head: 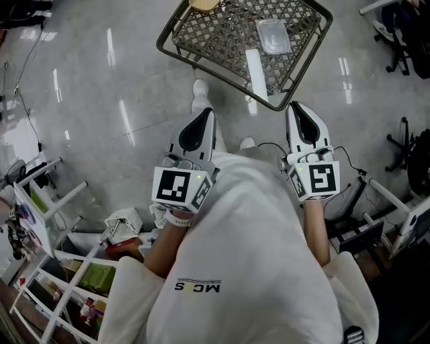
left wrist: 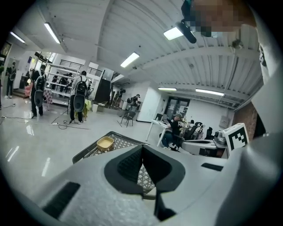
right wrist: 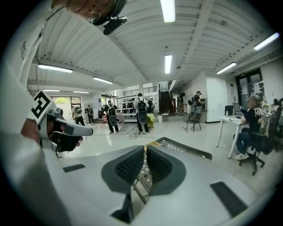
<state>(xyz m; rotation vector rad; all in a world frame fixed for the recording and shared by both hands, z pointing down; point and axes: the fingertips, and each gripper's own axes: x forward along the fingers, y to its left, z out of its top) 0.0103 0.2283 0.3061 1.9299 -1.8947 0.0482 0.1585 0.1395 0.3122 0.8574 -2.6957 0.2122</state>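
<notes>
Counts: two tongs, one table, one yellow bowl, one clear box, one white bar, two white shoes.
Left tongs (head: 205, 115): held at waist height in front of the white shirt (head: 248, 255), pointing ahead. The pads are pressed together at the tip with nothing between them.
Right tongs (head: 296, 109): level with the left pair and apart from it. The pads are closed to a thin slit and pinch nothing.
Table (head: 222, 37): dark metal lattice top with a raised rim. It stands on the pale glossy floor (head: 101, 101), just ahead of both tips and touched by neither.
On the table: the yellow bowl (head: 203, 4) sits at the far edge. The clear box (head: 273, 35) lies toward the right, and the white bar (head: 256, 72) lies near the edge closest to the person.
Contents: what the bowl or the box holds cannot be made out.
White bar: long, narrow and flat, pointing toward the person. It is nearer the right tongs than the left.
Clear box: rectangular with rounded corners, see-through, well apart from the bowl.
Shoes: one (head: 200, 89) is by the table's near corner, the other (head: 247, 143) between the two tongs.
Shelf rack (head: 60, 282): white frame at the person's lower left, with small packages on it.
</notes>
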